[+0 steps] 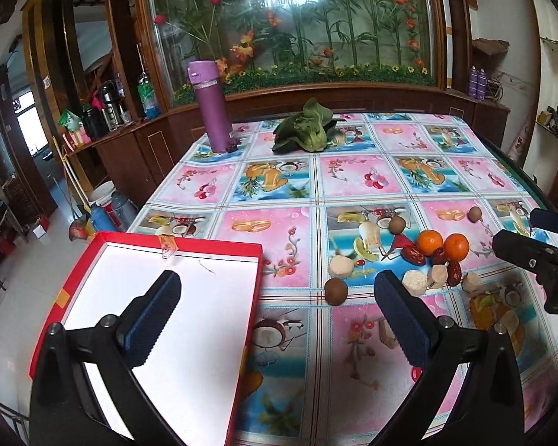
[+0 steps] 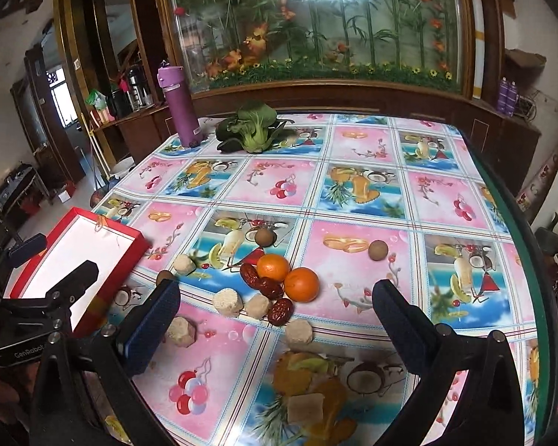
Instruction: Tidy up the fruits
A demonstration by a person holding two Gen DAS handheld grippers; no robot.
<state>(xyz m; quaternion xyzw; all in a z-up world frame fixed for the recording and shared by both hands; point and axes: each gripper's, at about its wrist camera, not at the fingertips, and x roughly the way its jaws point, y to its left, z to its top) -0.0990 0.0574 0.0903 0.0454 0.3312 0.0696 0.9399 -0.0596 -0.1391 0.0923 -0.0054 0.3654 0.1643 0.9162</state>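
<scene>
Two oranges (image 2: 288,277) sit touching mid-desk with red dates (image 2: 266,286) and pale cakes crowded against them; the red box (image 2: 130,245) waits empty at the left edge. Both hand-held grippers, right (image 2: 275,319) and left (image 1: 277,308), are spread and holding nothing. I'd take the outer orange first, coming straight down so the dates don't scatter.

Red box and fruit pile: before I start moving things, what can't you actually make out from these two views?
- Red box: its near end is hidden by the left gripper in the left wrist view; the right wrist view shows only part of it.
- Brown round fruit: half hidden by the right gripper finger in the right wrist view.
- Pale pieces: too small to identify in either view.
- Oranges: undersides unseen.
</scene>
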